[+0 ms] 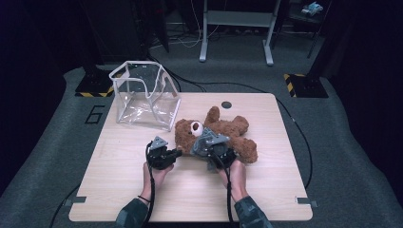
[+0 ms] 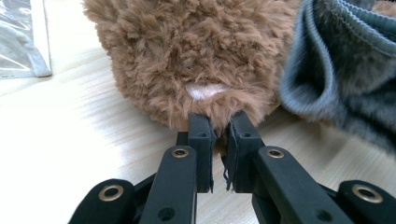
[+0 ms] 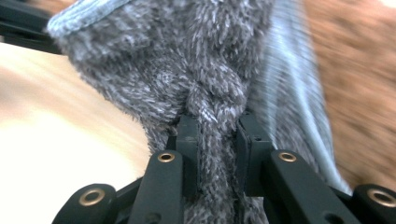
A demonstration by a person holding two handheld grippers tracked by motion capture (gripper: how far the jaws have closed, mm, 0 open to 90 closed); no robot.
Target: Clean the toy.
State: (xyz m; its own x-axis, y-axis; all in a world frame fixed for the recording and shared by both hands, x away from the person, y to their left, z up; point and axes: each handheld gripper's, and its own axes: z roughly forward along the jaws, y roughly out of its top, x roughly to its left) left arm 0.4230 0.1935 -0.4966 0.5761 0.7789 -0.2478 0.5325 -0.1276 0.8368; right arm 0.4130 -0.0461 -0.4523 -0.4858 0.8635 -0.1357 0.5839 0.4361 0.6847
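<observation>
A brown teddy bear (image 1: 237, 130) lies on its back in the middle of the wooden table (image 1: 190, 199), partly inside a grey fleece garment (image 1: 199, 145). My left gripper (image 1: 178, 153) lies low at the bear's left side. In the left gripper view its jaws (image 2: 219, 123) are pinched together on a tuft of the bear's brown fur (image 2: 196, 51), with the grey garment (image 2: 345, 70) to the right. My right gripper (image 1: 215, 148) is at the garment's near edge. Its jaws (image 3: 217, 126) are shut on a bunched fold of the grey fleece (image 3: 187, 60), and brown fur (image 3: 364, 84) shows beyond.
A clear plastic box (image 1: 142, 95) with white edging stands at the table's back left; its corner (image 2: 18, 42) also shows in the left gripper view. Bare tabletop lies in front of the hands and to the right. Cables trail from both grippers toward the near edge.
</observation>
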